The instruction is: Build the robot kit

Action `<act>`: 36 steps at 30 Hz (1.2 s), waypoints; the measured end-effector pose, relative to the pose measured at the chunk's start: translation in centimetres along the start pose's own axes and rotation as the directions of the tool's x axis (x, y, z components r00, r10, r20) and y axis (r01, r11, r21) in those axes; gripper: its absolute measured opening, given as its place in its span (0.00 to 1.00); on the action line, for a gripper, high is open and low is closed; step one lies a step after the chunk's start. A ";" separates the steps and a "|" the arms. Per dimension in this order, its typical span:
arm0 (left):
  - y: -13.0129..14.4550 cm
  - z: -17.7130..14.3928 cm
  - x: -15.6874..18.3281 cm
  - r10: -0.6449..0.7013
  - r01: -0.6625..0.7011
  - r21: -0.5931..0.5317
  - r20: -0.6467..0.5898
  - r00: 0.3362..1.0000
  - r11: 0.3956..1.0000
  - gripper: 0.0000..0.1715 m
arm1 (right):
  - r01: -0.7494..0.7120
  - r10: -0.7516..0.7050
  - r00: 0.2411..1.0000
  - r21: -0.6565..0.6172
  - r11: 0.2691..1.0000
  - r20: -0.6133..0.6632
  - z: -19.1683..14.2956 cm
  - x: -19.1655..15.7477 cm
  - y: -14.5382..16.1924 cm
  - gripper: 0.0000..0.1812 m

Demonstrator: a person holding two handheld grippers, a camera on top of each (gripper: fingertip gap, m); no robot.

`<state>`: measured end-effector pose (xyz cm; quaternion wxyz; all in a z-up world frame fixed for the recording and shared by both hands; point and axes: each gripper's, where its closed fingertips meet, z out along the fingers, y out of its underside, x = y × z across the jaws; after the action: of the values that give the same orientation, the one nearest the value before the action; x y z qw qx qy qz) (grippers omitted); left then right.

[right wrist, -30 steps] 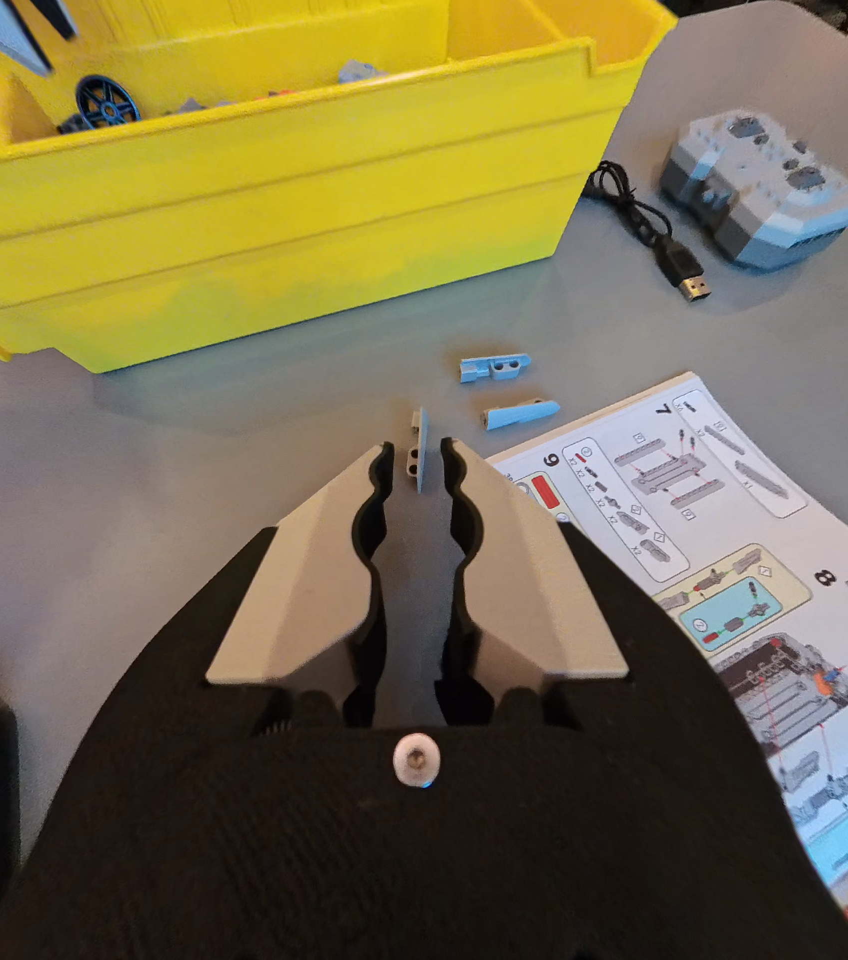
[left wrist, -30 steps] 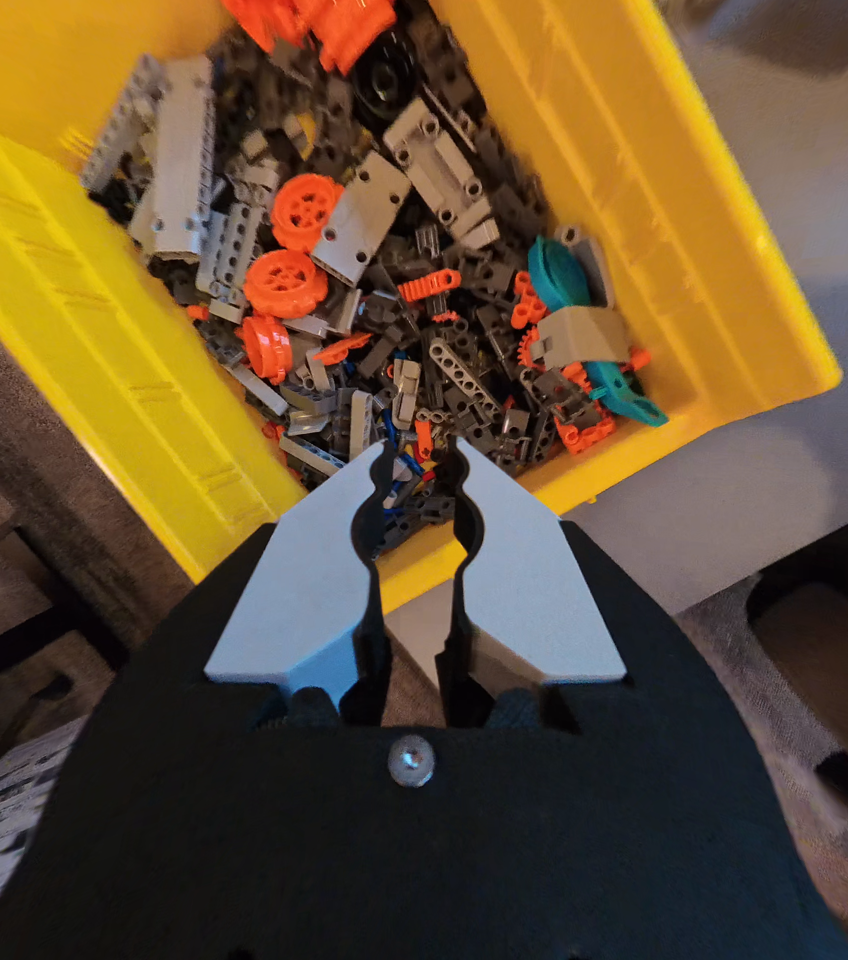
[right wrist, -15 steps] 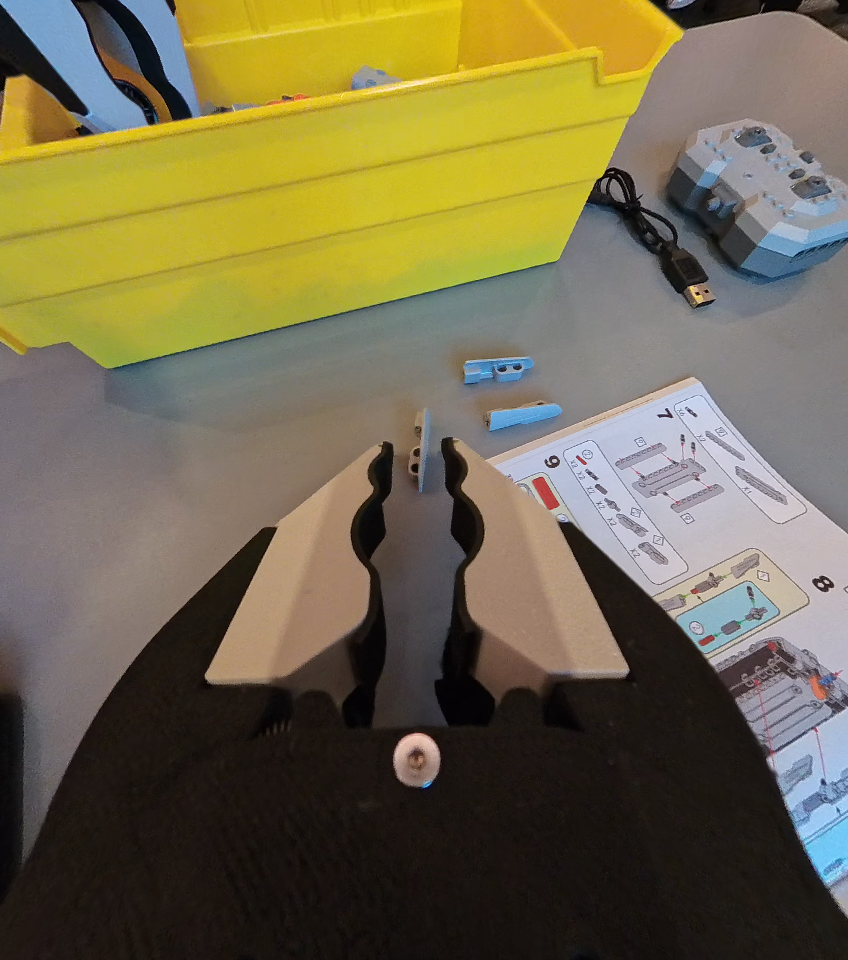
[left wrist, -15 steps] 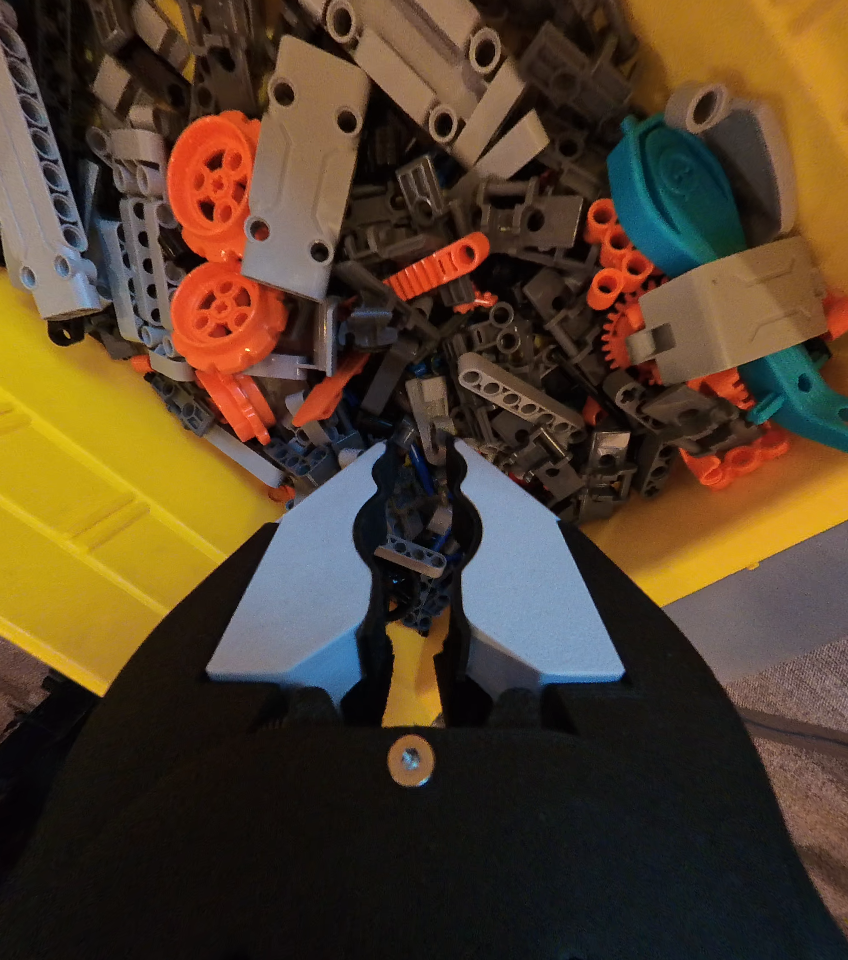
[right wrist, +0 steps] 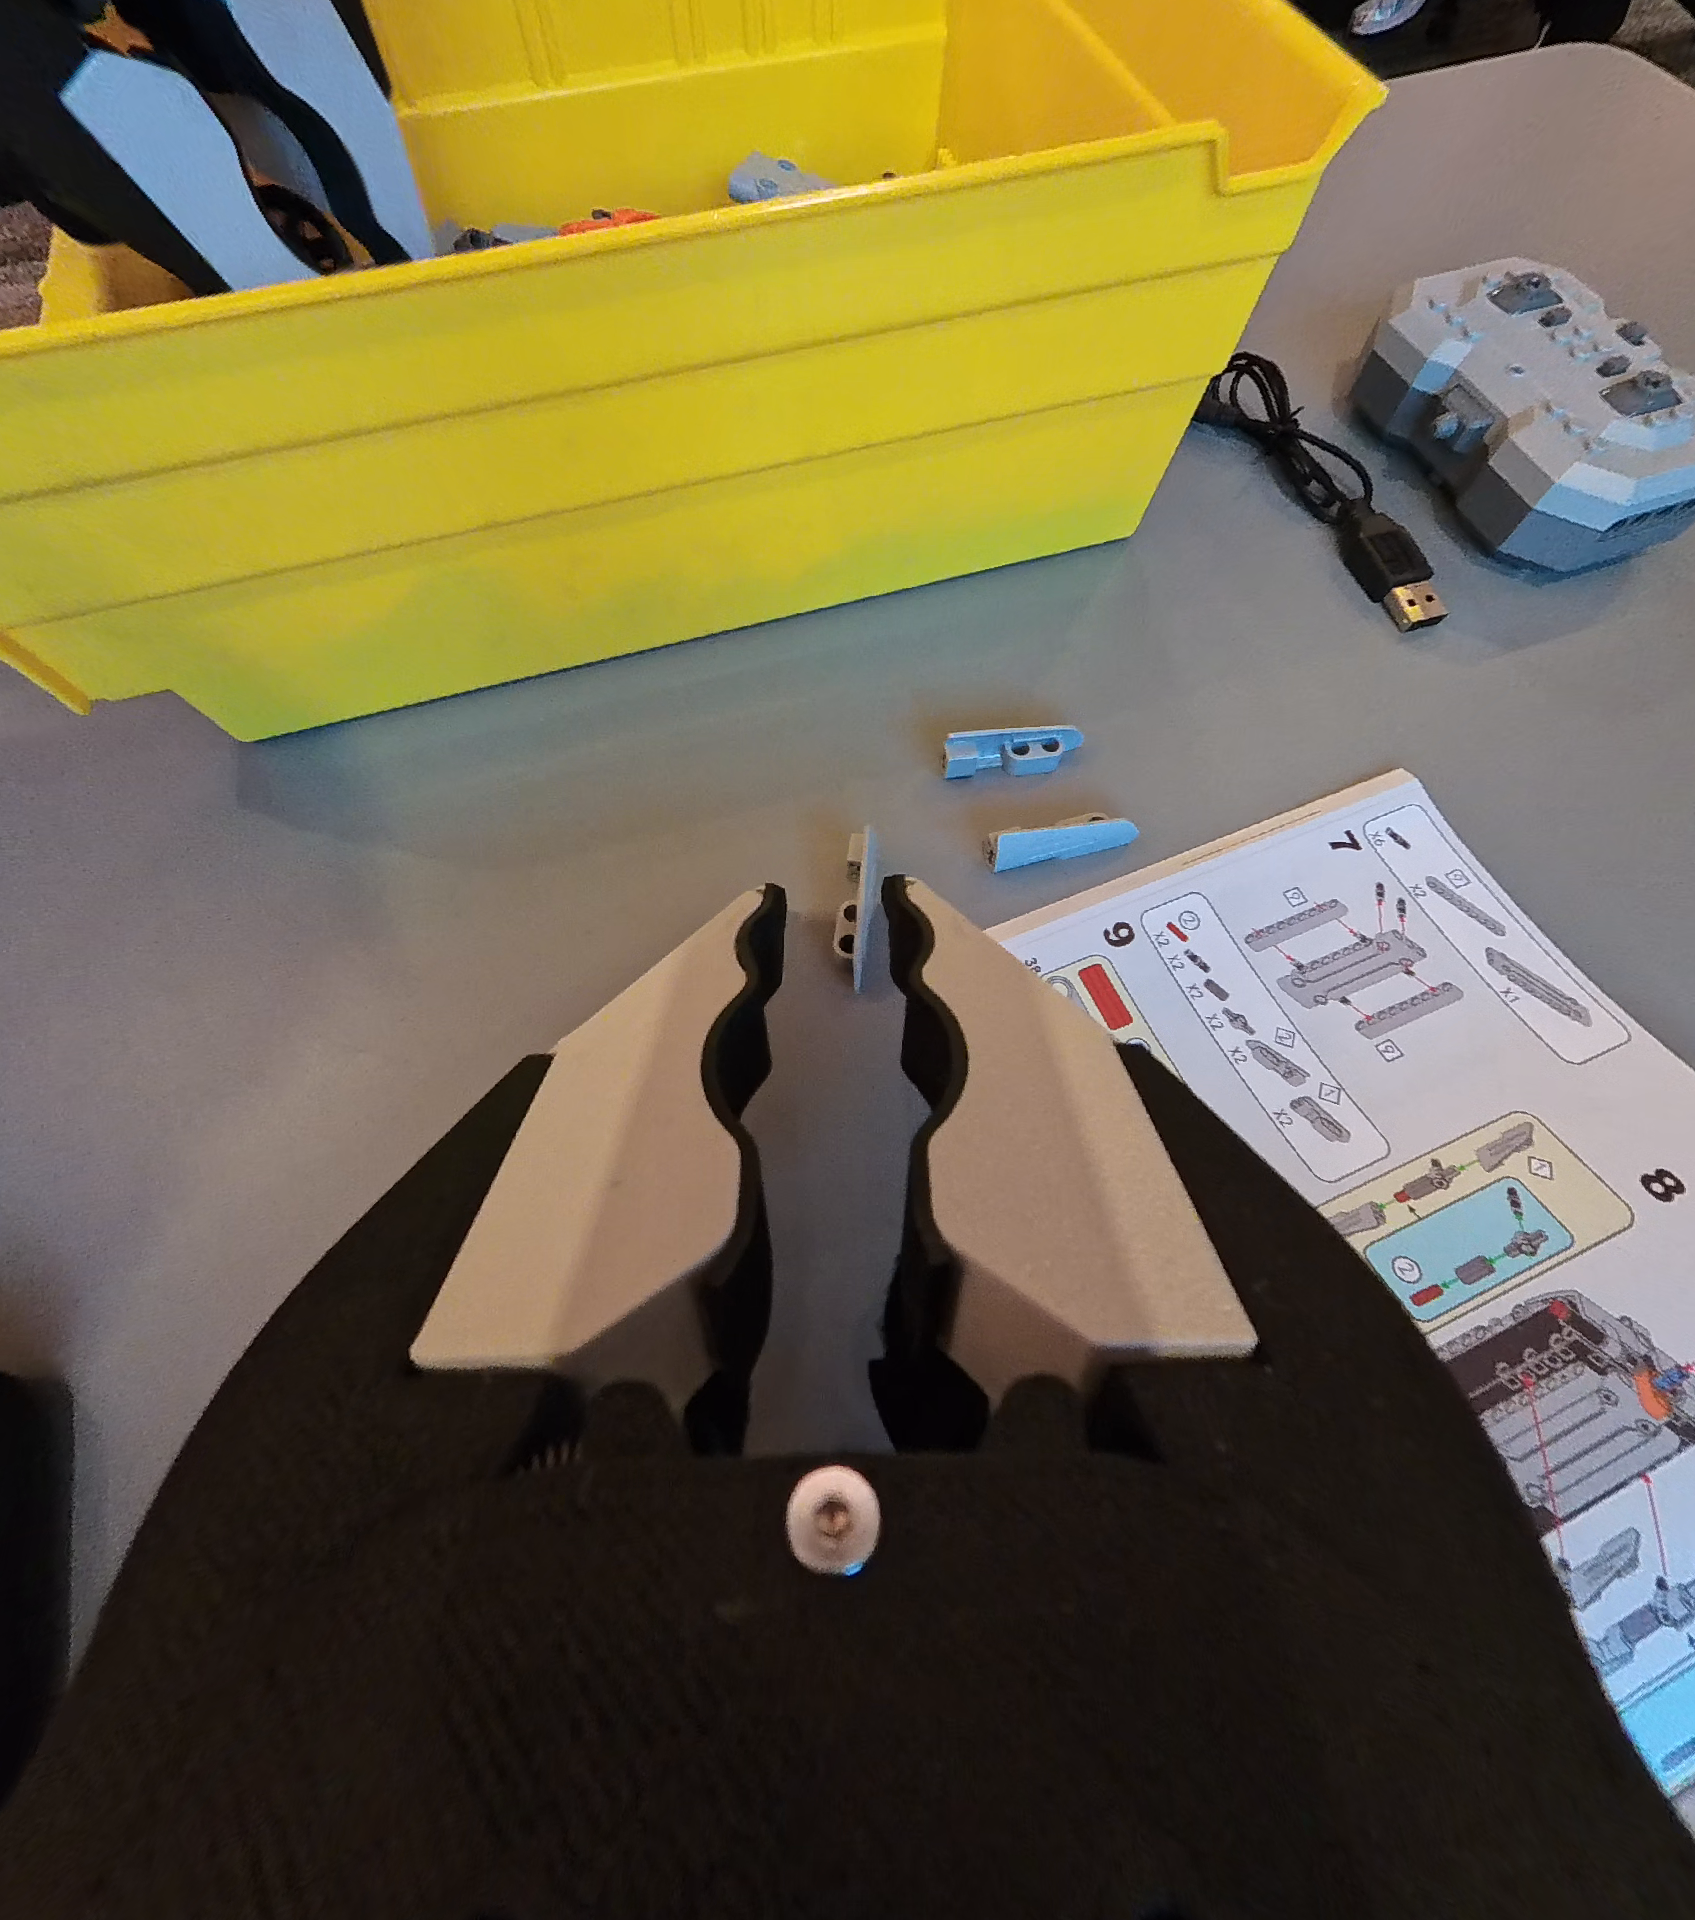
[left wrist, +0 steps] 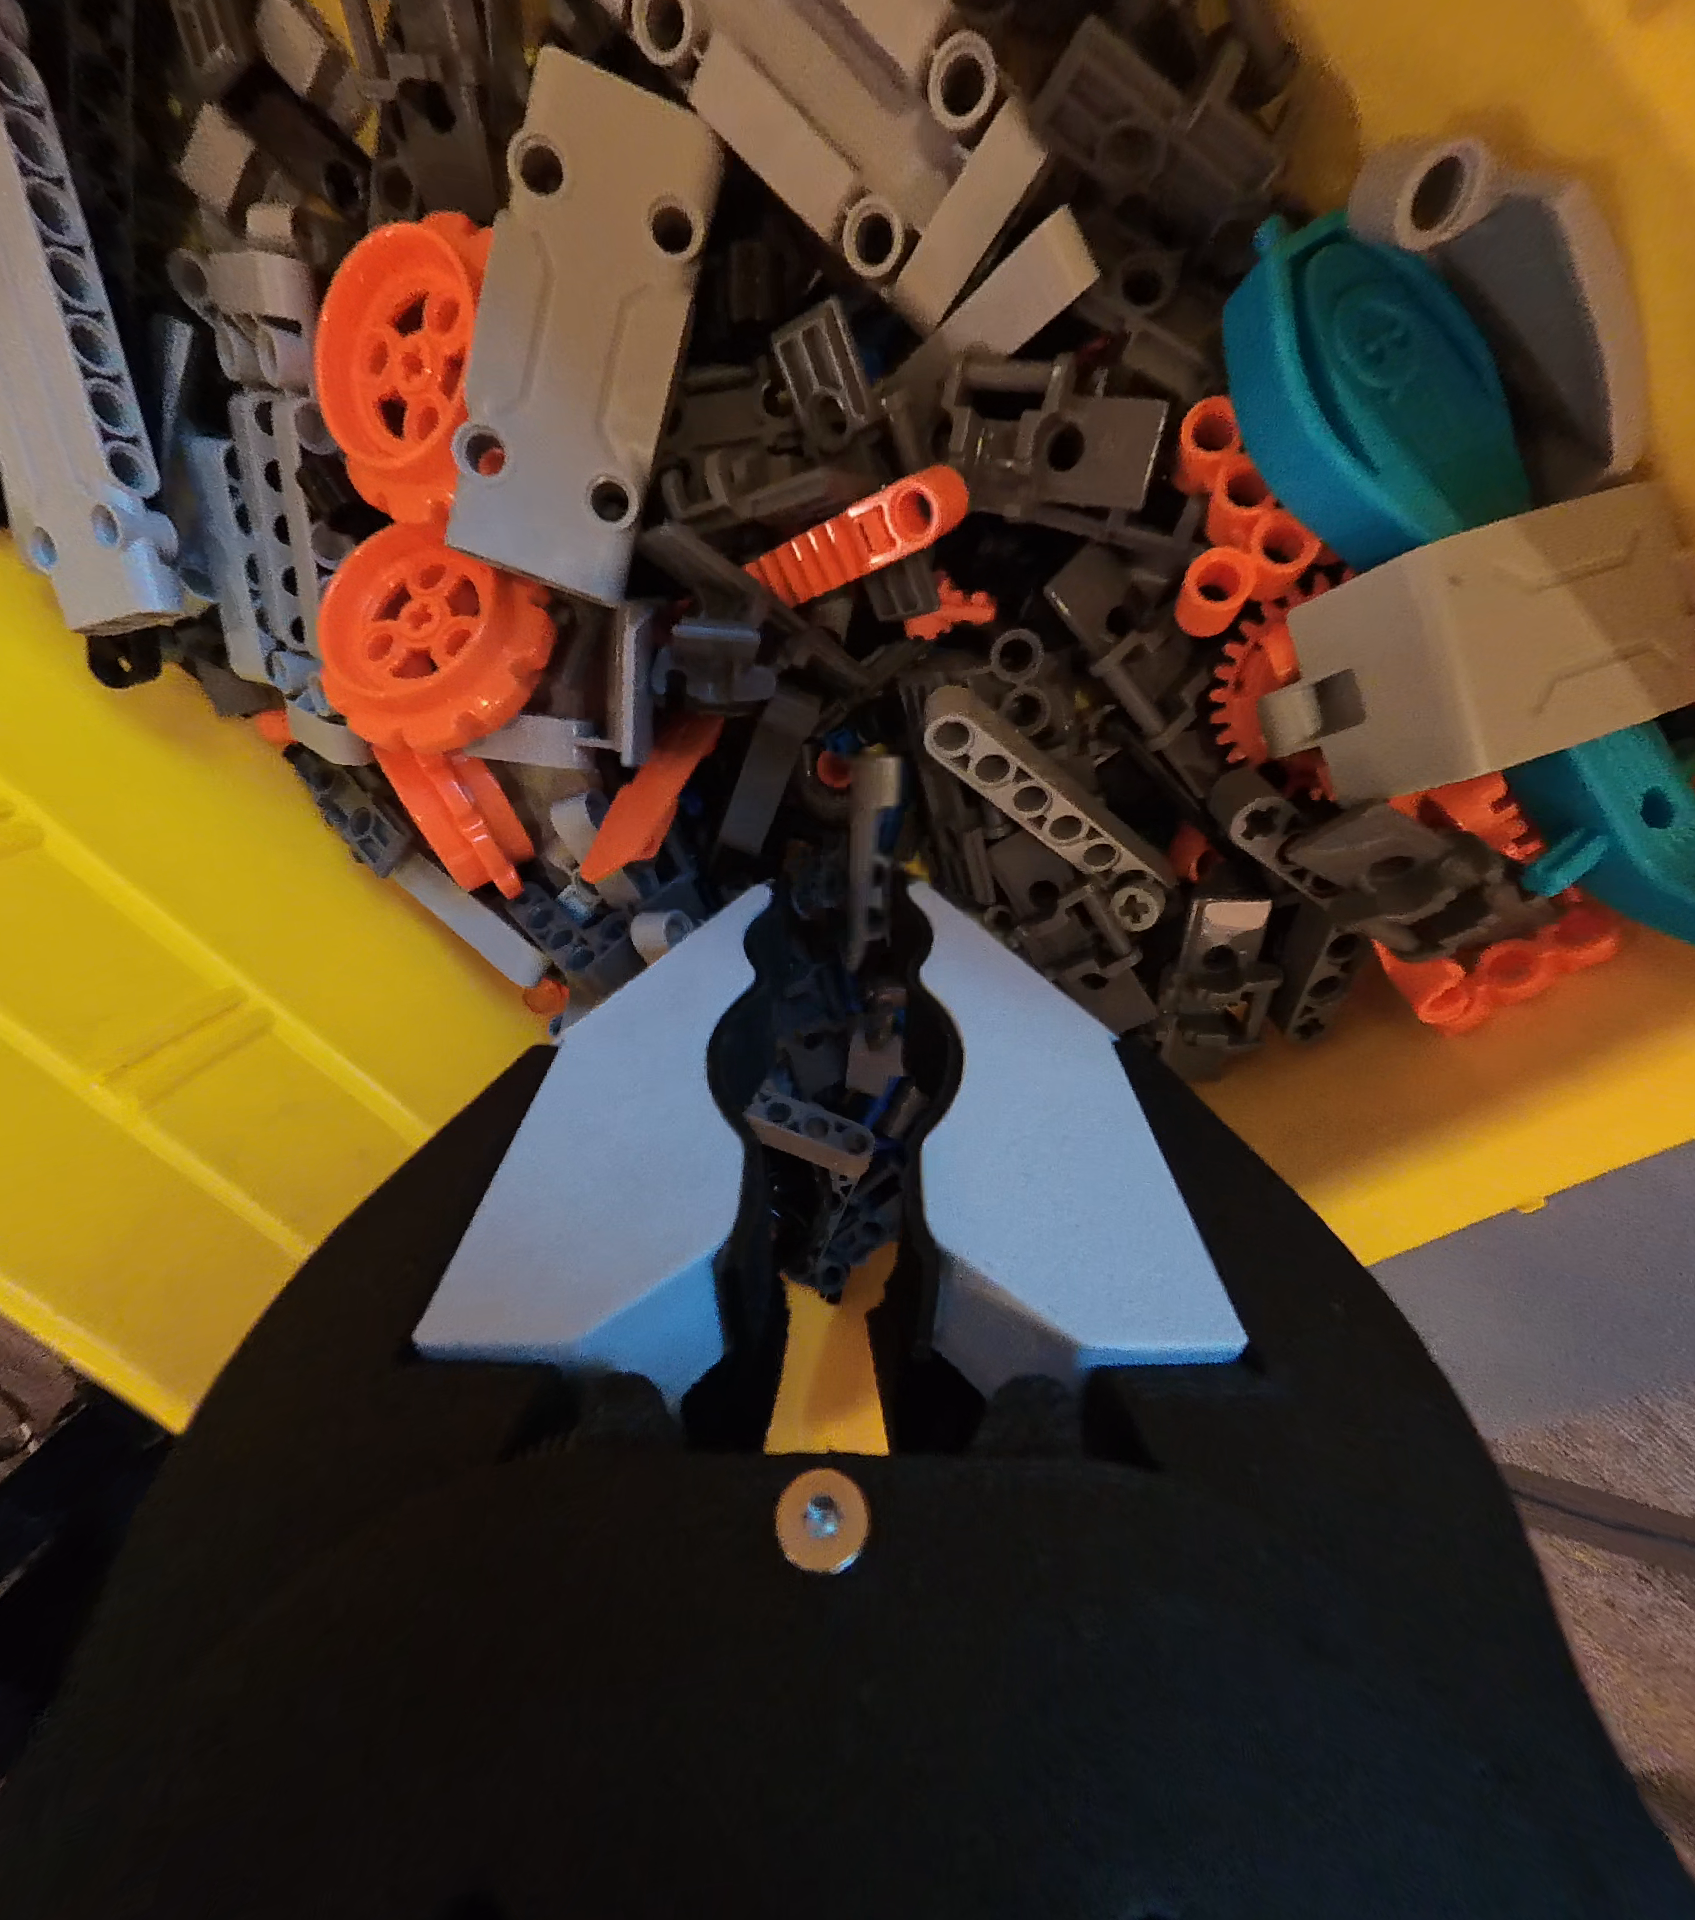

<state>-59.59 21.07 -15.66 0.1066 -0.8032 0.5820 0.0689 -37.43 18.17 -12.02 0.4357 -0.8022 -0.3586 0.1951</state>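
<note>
My left gripper (left wrist: 840, 904) is open and empty, its tips low inside a yellow bin (left wrist: 95, 987), just over a heap of small dark building parts. A thin grey part (left wrist: 869, 831) stands right ahead of the tips. Two orange wheels (left wrist: 422, 634), a grey panel (left wrist: 583, 322) and a holed grey beam (left wrist: 1040, 790) lie near. My right gripper (right wrist: 832, 899) is open, low over the grey table (right wrist: 199, 987). A small grey-blue part (right wrist: 858, 904) stands on edge between its tips, close to the right finger. The left gripper also shows in the right wrist view (right wrist: 230, 156), above the bin (right wrist: 614, 468).
Two light-blue parts (right wrist: 1014, 750) (right wrist: 1061, 842) lie just beyond my right gripper. An instruction booklet (right wrist: 1445, 1143) lies to the right. A grey hub block (right wrist: 1560, 416) and a black USB cable (right wrist: 1383, 551) are at the far right. A teal part (left wrist: 1362, 384) is in the bin's right corner. The grippers' ends are close to 25 cm from one another. The grey hub block (right wrist: 1560, 416) is closer to my right gripper, around 25 cm from its tips; the left tips are 30 cm off.
My left gripper has moved down and forward into the bin, closer to the parts, and now shows in the right wrist view. My right gripper has barely moved.
</note>
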 end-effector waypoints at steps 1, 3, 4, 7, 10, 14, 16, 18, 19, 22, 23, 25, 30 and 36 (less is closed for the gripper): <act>0.0 -0.2 -0.1 -0.003 0.003 0.003 0.013 1.000 1.000 0.08 | -0.003 0.003 1.000 0.002 1.000 0.000 0.0 0.0 0.0 0.11; 0.0 -0.9 -0.3 -0.031 0.031 0.023 0.021 0.999 0.999 0.08 | -0.011 0.011 1.000 0.005 1.000 0.007 0.0 0.0 -0.1 0.11; 0.0 -1.2 -0.5 -0.057 0.056 0.036 0.020 0.998 0.998 0.08 | -0.014 0.014 1.000 0.006 1.000 0.010 0.0 0.0 -0.1 0.11; 0.0 -2.5 -0.8 -0.127 0.126 0.075 0.005 0.992 0.989 0.08 | -0.016 0.016 1.000 0.004 1.000 0.013 0.0 0.0 0.0 0.11; -0.1 -3.5 -1.4 -0.211 0.211 0.130 -0.016 0.977 0.969 0.08 | -0.020 0.020 1.000 0.005 1.000 0.015 -0.1 0.0 -0.1 0.11; -0.1 -3.2 -0.9 -0.266 0.278 0.150 -0.095 0.959 0.949 0.08 | -0.031 0.030 0.999 0.006 1.000 0.022 -0.1 -0.1 -0.1 0.11; -0.1 -3.0 -1.1 -0.260 0.267 0.154 -0.066 0.963 0.951 0.03 | -0.035 0.035 0.999 0.006 0.999 0.027 -0.2 -0.2 -0.1 0.11; -1.0 -3.6 -0.5 -0.249 0.261 0.199 -0.083 0.965 0.945 0.00 | -0.037 0.037 0.999 0.015 0.999 0.031 -0.3 -0.2 -0.2 0.10; -1.5 -4.0 -0.3 -0.242 0.258 0.222 -0.095 0.966 0.940 0.00 | -0.036 0.035 0.999 0.022 0.999 0.032 -0.4 -0.3 -0.4 0.10; -1.1 -4.1 -0.5 -0.228 0.235 0.192 -0.061 0.972 0.953 0.01 | -0.036 0.035 0.999 0.032 0.999 0.033 -0.4 -0.3 -0.6 0.10; -1.1 -4.0 -0.8 -0.220 0.224 0.191 -0.046 0.974 0.956 0.05 | -0.039 0.038 0.999 0.031 0.999 0.038 -0.4 -0.4 -0.6 0.10; -1.4 -4.0 -0.8 -0.228 0.238 0.200 -0.075 0.971 0.950 0.06 | -0.044 0.042 0.998 0.028 0.999 0.049 -0.3 -0.6 -0.5 0.10; -0.7 -3.0 -1.0 -0.192 0.199 0.105 -0.076 0.978 0.974 0.07 | -0.029 0.028 0.999 0.041 0.999 0.038 -0.7 -0.5 -0.9 0.10; -0.1 -1.0 -1.0 -0.198 0.201 0.017 -0.104 0.975 0.980 0.07 | -0.040 0.038 0.999 0.092 0.995 0.028 -1.7 0.0 -2.1 0.10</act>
<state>-59.81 21.74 -14.43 0.0942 -0.8584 0.5041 0.0089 -37.23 18.00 -9.30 0.4637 -0.7854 -0.3391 0.2303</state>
